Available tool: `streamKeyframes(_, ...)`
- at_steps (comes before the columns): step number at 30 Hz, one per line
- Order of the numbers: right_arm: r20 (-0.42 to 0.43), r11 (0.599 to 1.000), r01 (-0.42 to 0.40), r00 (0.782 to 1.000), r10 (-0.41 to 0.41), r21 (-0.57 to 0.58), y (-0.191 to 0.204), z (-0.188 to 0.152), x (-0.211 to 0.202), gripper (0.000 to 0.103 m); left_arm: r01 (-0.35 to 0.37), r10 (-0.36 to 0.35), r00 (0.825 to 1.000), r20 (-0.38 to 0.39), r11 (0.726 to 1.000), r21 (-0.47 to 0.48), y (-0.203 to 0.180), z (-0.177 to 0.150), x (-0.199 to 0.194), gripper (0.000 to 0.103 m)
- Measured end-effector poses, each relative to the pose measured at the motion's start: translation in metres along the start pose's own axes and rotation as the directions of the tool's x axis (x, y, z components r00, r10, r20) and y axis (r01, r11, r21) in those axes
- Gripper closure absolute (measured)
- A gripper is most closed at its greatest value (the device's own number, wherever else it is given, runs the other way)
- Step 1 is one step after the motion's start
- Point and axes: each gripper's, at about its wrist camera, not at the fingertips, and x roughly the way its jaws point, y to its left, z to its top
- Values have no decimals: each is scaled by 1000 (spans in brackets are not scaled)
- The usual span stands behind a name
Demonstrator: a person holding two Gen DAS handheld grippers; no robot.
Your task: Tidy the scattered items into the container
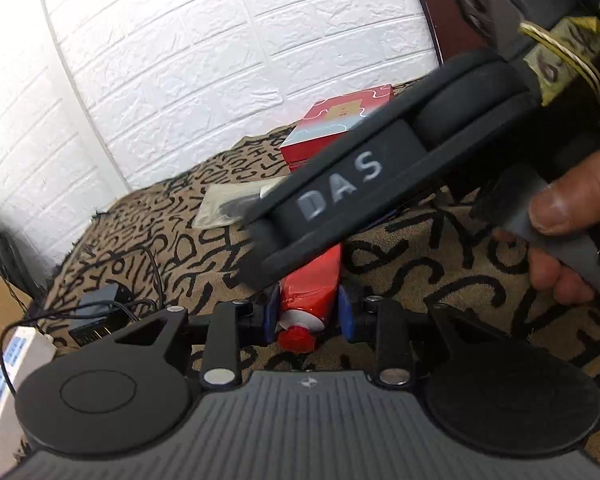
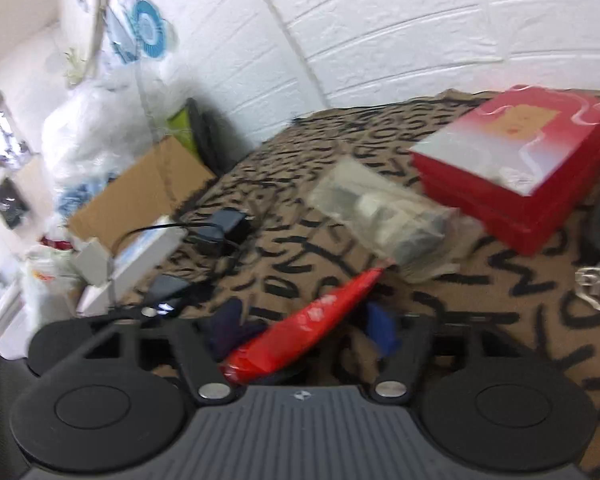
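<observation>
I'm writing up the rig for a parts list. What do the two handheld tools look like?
Each tool has a ribbed grey body flanked by two round black discs, black linkage arms with silver pivot pins, and blue pads on the fingers. Seen from the left tool, the right tool is black with "DAS" in pale letters, a grey handle and a taped label under rubber bands.

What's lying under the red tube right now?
The red tube lies over the patterned cloth, its capped end between the left hand-held gripper pads. In the right wrist view its far tip reaches a clear plastic packet. The cloth directly beneath it is hidden.
</observation>
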Motion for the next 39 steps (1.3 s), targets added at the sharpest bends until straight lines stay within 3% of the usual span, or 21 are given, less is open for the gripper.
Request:
streamKeyframes(1,10,998,48,999,-48,-36,7,-1,0,10,2,-2,1000,-1,1000,-7,1,0,0,72)
streamKeyframes(2,23,994,88,996,-86,-64,13,-1,-2,8,7,-7,1000,-3,1000,-20,3,0,1,72)
streamKeyframes(3,32,993,87,996,-84,-76,14,-2,-3,21,13,-13,1000,-5,999,-34,5,0,1,72)
streamKeyframes(4,33,996,69,997,-67,-57,10,-3,-5,50,16,-17,1000,-7,999,-46,7,0,1,72)
streamKeyframes(6,25,999,46,999,-46,-7,1,-7,-3,70,17,-18,1000,-9,998,-57,8,0,2,73)
streamKeyframes(10,70,997,37,997,-33,-64,9,-8,-11,76,-14,15,1000,16,998,-65,6,1,-3,74)
streamKeyframes(13,110,991,42,994,-28,-130,23,-5,-23,78,-42,48,994,100,997,-60,4,7,-17,76)
streamKeyframes(23,274,987,106,959,-68,-124,21,13,-102,78,-10,5,968,253,1000,16,-17,60,-55,76)
streamKeyframes(27,344,979,185,928,-144,-89,9,13,-156,78,41,-61,943,328,997,68,-50,93,-70,76)
streamKeyframes(31,397,955,294,881,-258,-32,-15,9,-222,78,118,-164,902,400,983,138,-97,131,-79,76)
streamKeyframes(36,425,899,434,803,-418,63,-52,1,-296,79,237,-315,838,446,946,222,-151,185,-62,75)
streamKeyframes(39,409,863,489,767,-495,127,-78,-2,-326,79,289,-381,815,437,920,265,-182,214,-47,76)
